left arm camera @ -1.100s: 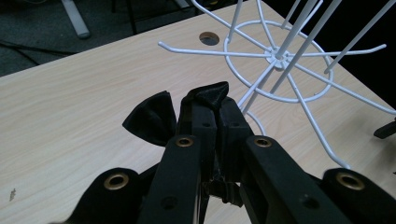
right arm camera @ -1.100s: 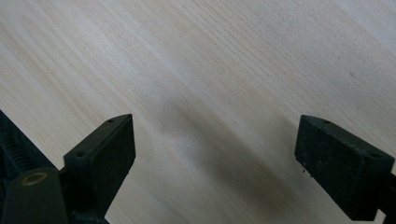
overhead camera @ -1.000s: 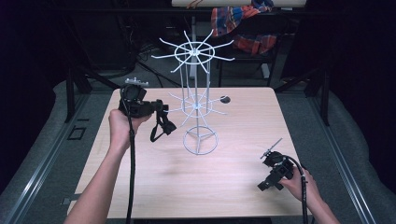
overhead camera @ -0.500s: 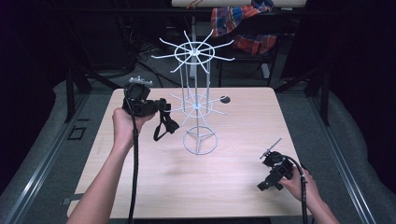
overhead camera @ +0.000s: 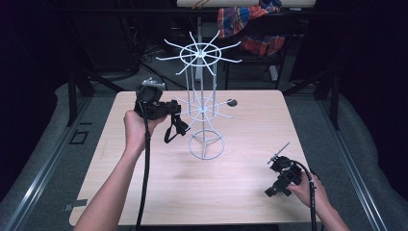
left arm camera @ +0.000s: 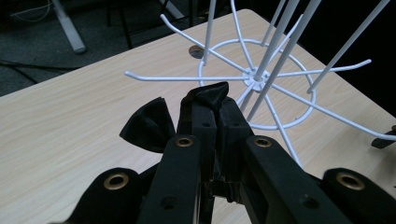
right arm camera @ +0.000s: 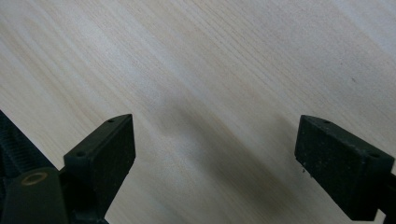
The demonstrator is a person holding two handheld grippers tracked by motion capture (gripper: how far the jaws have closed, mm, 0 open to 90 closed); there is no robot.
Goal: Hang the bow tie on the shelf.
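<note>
In the high view the left hand-held gripper (overhead camera: 173,109) is held up above the bench (overhead camera: 144,192), at the left of the white wire rack (overhead camera: 202,108); the left forearm comes in from the bottom edge and rises to it, and the hand wraps the body from below; its jaws point to the right, toward the lower ring of hooks, and a black strap (overhead camera: 174,131) hangs in a loop from them, just beside the nearest hooks; the right hand-held gripper (overhead camera: 272,191) lies low near the right front corner of the bench, well apart from the rack, with the right hand behind it near the front edge; between the rack base and the front edge there is a wide bare surface.

In the left gripper view the jaws are pressed together on the black strap (left arm camera: 205,100), and a fold of it sticks out at the left; the hooks of the rack (left arm camera: 254,77) spread just beyond the tips.

In the right gripper view the right hand-held gripper (right arm camera: 215,149) has its jaws wide apart with nothing between them, over the bare wood of the bench (right arm camera: 210,56).
</note>
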